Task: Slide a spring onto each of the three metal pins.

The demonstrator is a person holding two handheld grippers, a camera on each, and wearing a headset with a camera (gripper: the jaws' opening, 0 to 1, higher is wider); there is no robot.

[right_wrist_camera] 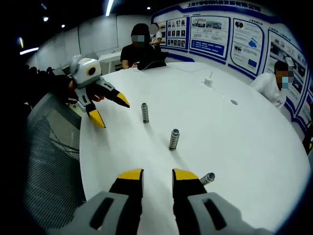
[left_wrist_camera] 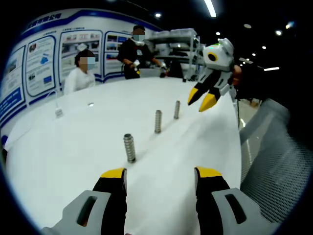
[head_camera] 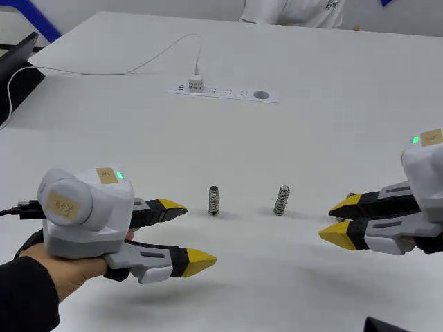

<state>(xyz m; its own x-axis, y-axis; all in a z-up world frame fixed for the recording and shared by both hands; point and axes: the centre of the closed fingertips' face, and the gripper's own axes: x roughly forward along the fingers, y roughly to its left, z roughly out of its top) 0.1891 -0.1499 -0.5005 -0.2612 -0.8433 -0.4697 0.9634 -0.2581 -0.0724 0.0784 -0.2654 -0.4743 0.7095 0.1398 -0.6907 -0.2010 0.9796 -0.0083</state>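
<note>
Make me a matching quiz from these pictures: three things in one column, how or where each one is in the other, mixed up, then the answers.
Column one:
1. left gripper
2. right gripper
3. power strip

Column two:
A. has a white plug in it
B. jaws spread widest, nothing between them
C. a spring close beside one jaw

Pairs: 1-B, 2-C, 3-A
</note>
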